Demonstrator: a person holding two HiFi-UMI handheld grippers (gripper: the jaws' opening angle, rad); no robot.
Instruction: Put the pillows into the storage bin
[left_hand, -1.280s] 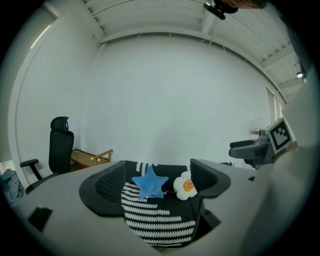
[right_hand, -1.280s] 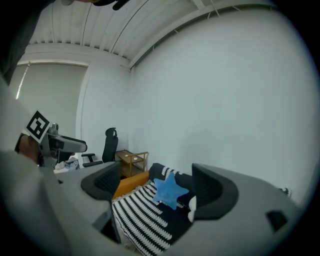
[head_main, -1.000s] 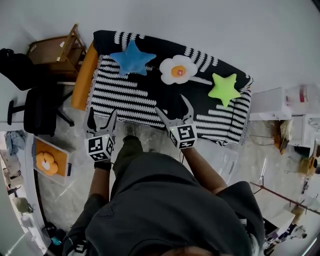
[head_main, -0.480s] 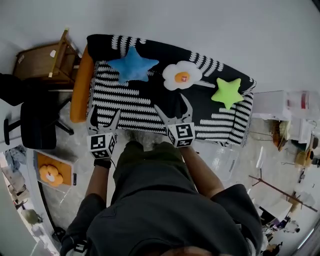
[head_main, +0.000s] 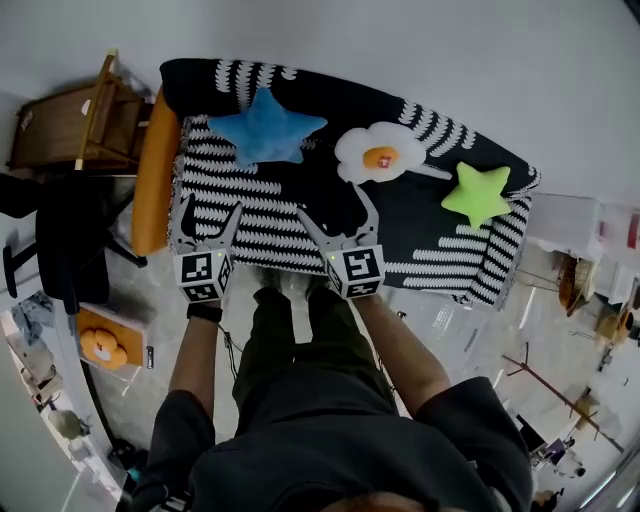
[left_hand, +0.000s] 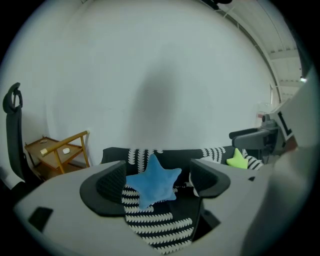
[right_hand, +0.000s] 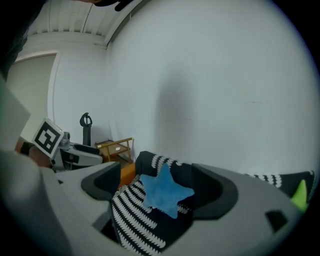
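On sofa (head_main: 250, 192): star pillow (head_main: 265, 128) L, egg pillow (head_main: 380, 155) mid, 2nd star (head_main: 478, 195) R.

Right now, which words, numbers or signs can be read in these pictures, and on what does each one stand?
No readable words or numbers anywhere.
The left gripper has a marker cube: black square patterns only, no letters.
The right gripper has a marker cube: the same.
A red patch at the far right edge: too blurred to read.
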